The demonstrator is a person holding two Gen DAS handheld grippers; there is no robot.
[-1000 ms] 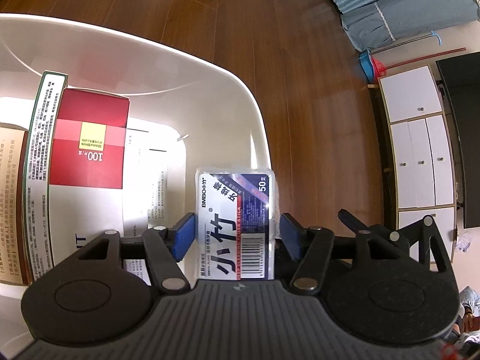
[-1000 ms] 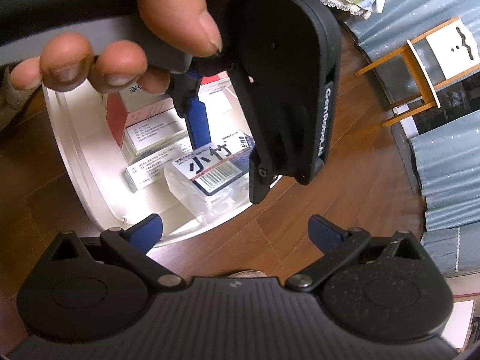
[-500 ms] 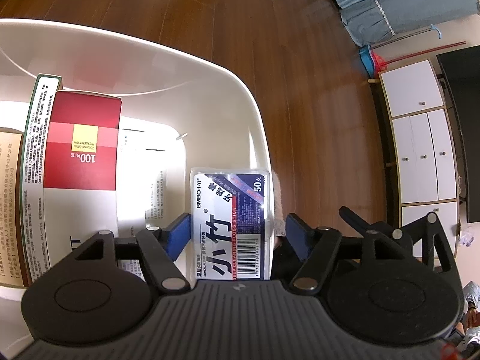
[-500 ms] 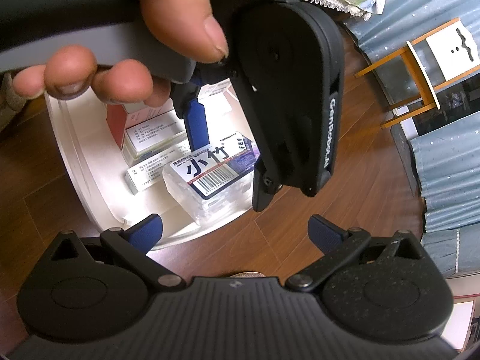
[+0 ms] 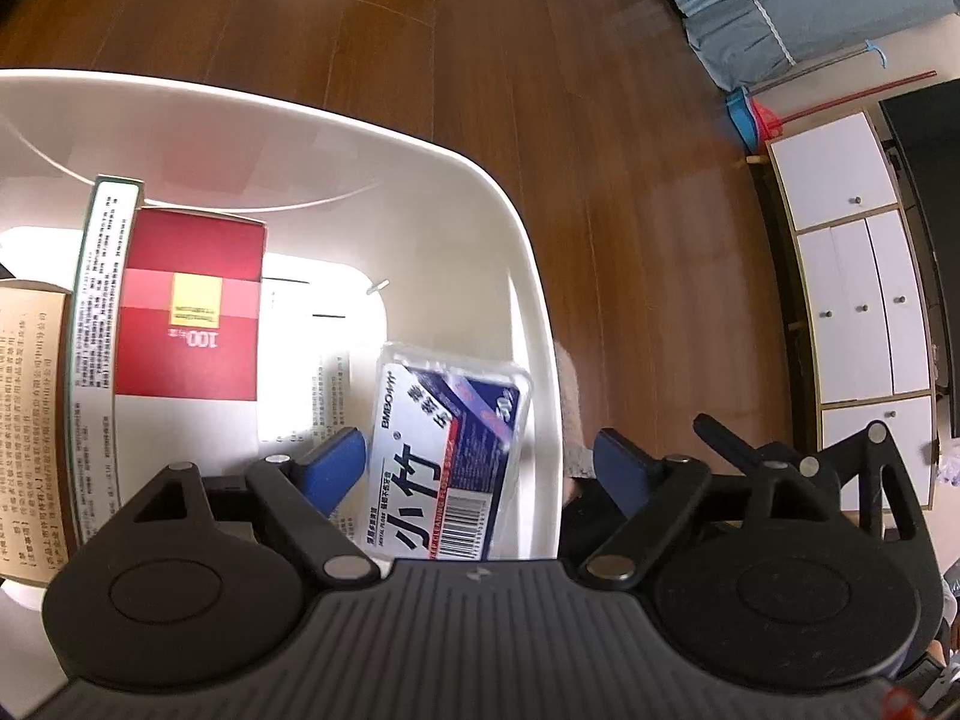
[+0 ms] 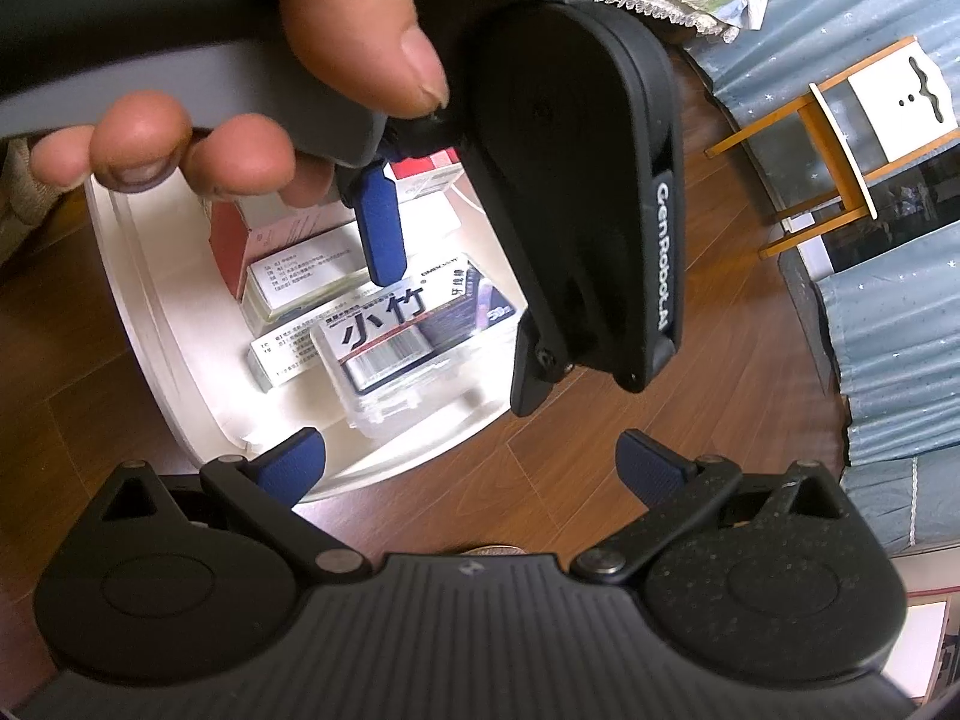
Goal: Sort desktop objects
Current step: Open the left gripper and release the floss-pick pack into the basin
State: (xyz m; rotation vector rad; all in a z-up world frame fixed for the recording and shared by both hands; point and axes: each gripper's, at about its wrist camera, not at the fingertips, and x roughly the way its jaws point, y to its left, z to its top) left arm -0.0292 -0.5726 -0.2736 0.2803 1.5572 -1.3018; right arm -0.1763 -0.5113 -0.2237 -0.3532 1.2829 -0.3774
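Observation:
A clear plastic floss-pick box (image 5: 447, 450) with a blue and white label lies tilted in the white bin (image 5: 516, 252), by its near right corner. My left gripper (image 5: 480, 462) is open, its blue fingers spread wide with the box loose between them. From the right wrist view the same box (image 6: 408, 336) rests on the bin floor beside flat medicine boxes (image 6: 288, 282). The left gripper's blue finger (image 6: 381, 228) hangs just above the box. My right gripper (image 6: 471, 468) is open and empty, over the bin's near rim (image 6: 390, 468).
A red and white carton (image 5: 186, 312) and other printed cartons stand in the bin's left part. A hand (image 6: 210, 144) holds the left gripper. Brown wood floor surrounds the bin. White cabinets (image 5: 858, 306) are far right; a wooden chair (image 6: 840, 138) and blue curtains lie beyond.
The left gripper's fingers have spread apart and let go of the floss-pick box, which has dropped and tilted inside the bin. The right gripper has stayed open in place.

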